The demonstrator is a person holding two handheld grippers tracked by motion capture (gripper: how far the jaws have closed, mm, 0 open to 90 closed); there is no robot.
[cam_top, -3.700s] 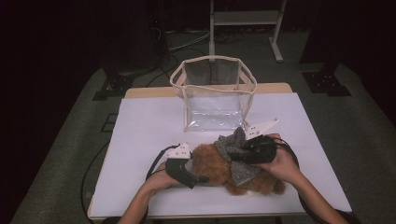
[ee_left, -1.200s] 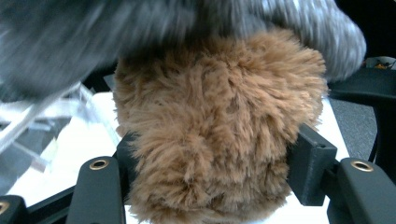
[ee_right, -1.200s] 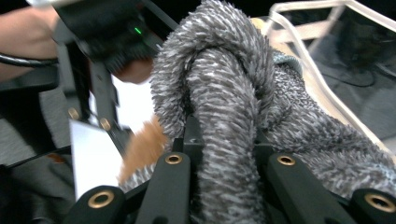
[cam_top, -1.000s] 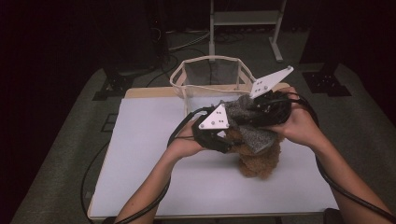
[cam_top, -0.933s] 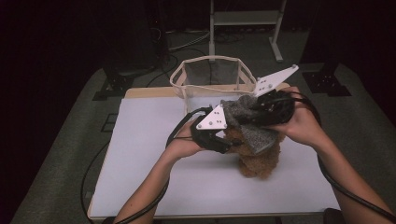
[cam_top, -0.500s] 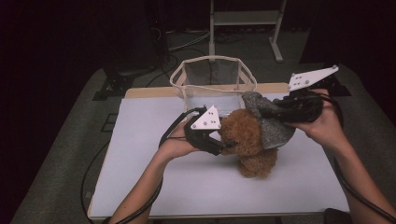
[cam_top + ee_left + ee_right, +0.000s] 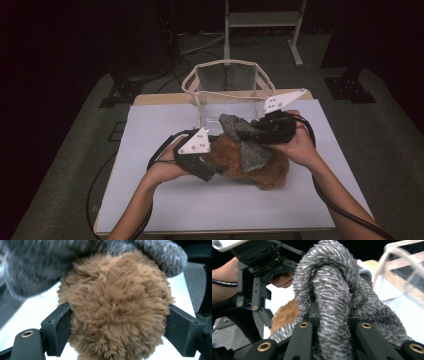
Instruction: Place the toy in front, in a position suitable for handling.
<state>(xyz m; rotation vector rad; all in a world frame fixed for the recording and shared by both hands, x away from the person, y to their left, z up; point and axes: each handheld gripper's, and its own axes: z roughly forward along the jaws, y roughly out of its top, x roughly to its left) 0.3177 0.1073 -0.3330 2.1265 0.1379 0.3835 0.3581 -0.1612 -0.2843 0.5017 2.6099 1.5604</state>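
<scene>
Two soft things met at the middle of the white surface [image 7: 150, 200]: a fluffy brown plush toy [image 7: 265, 172] with long, tufted fur, and a grey knitted scarf [image 7: 250, 145], nubbly and flecked, draped over it. The left tool [image 7: 212, 170] squeezed the toy's rounded, shaggy end between its flat black jaws. The right tool [image 7: 252, 131] clamped a thick fold of the scarf. Behind them stood a clear plastic bag [image 7: 227, 95] with cream trim.
</scene>
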